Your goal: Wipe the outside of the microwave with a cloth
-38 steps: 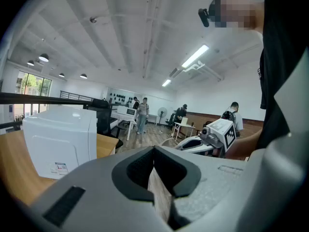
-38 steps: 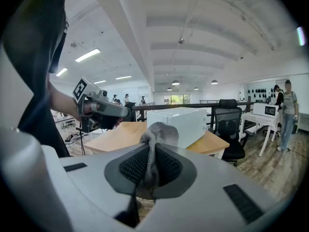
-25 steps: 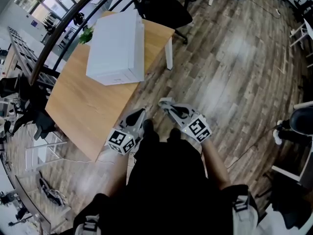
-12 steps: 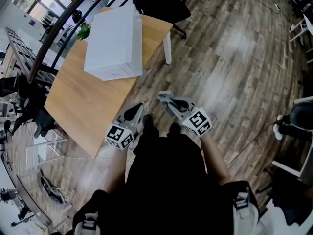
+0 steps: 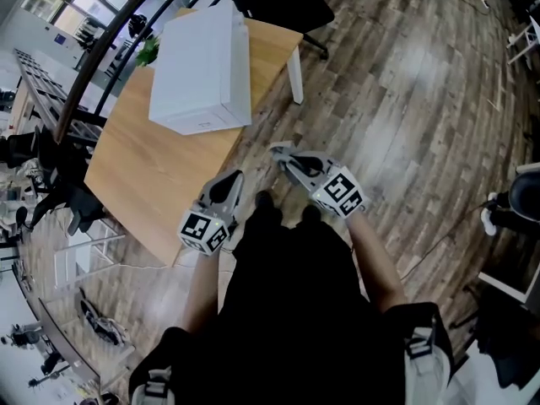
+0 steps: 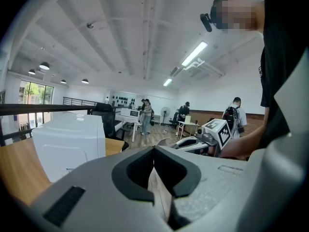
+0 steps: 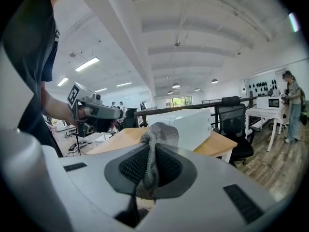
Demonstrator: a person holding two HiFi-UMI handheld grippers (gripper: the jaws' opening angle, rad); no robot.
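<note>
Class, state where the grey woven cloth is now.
In the right gripper view, the grey woven cloth is pinched between the jaws of the right gripper, clear of the white microwave on the wooden table.

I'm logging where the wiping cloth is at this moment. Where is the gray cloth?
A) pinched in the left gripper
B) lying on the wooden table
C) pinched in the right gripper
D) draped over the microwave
C: the right gripper view shows the right gripper with its jaws closed on the gray cloth, while the left gripper has its jaws together with nothing between them.
</note>
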